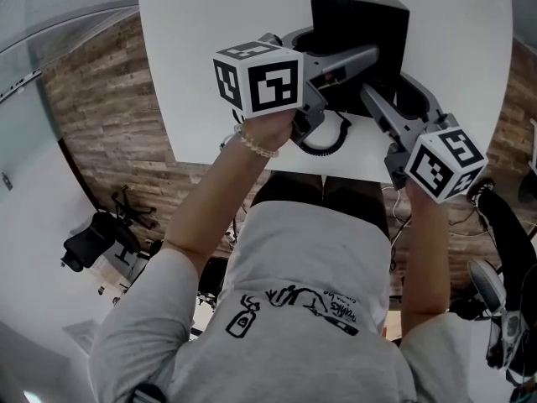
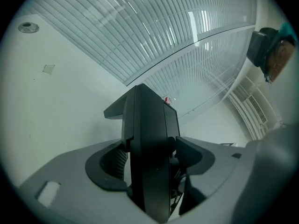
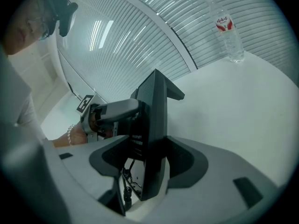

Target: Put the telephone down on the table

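The black telephone point(image 1: 359, 32) is held on edge over the white table point(image 1: 201, 74), near its front edge. My left gripper point(image 1: 352, 59) is shut on its left side and my right gripper point(image 1: 390, 99) is shut on its right side. In the left gripper view the telephone's point(image 2: 152, 153) thin black edge stands upright, clamped between the left gripper's point(image 2: 152, 161) two grey pads. The right gripper view shows the telephone point(image 3: 154, 125) clamped in the right gripper point(image 3: 152, 161), with the left gripper point(image 3: 112, 112) on its far side. A coiled cord point(image 1: 323, 138) hangs below. Whether the telephone touches the table is hidden.
A clear water bottle point(image 3: 227, 31) with a red label stands far back on the table point(image 3: 243, 106). White tabletop point(image 2: 51, 111) spreads to the left of the telephone. Beyond the table's front edge point(image 1: 252, 164) lies wood floor with a black office chair point(image 1: 96, 242) at the left.
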`<state>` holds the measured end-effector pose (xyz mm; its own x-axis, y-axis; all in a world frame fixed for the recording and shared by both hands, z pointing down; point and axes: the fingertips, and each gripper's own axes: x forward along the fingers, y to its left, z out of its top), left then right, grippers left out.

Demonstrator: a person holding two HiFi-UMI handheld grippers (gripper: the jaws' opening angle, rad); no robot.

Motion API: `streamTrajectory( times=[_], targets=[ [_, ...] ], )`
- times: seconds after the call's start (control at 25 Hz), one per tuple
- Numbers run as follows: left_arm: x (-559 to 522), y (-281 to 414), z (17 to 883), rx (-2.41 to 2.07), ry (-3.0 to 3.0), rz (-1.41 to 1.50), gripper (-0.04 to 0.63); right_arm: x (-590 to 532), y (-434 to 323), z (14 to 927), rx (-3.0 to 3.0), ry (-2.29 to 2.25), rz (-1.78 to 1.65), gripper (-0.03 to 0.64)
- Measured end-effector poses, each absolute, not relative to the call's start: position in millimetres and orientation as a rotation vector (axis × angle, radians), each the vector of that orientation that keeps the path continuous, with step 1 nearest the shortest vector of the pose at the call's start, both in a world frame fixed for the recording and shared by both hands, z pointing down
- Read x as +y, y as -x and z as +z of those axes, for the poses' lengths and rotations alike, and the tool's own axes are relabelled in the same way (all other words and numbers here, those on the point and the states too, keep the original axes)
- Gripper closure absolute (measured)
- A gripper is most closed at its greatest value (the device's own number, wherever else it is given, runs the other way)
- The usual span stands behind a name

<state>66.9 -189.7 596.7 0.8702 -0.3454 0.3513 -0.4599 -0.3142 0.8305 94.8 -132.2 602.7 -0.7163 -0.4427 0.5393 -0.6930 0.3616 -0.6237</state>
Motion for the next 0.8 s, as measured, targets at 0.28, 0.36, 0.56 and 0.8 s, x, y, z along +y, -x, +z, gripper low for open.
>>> streamTrajectory(
  times=[0.28, 0.36, 0.56, 0.8],
  targets=[
    [-194, -64, 590, -0.594, -1.924, 0.139, 0.272, -136, -92, 596, -2.327, -1.003, 1.302, 0.390],
    [-194, -64, 588, -0.593, -1.923, 0.141, 0.272, -136, -92, 594, -2.322, -1.004, 1.306, 0.390],
    [-193, -66, 588, -0.601, -1.963, 0.165, 0.273, -136, -92, 598, -2.320, -0.994, 1.312, 0.390],
    [-193, -67, 584, -0.600, -1.995, 0.176, 0.278, -136, -91, 597, -2.317, -0.987, 1.321, 0.390]
  ],
)
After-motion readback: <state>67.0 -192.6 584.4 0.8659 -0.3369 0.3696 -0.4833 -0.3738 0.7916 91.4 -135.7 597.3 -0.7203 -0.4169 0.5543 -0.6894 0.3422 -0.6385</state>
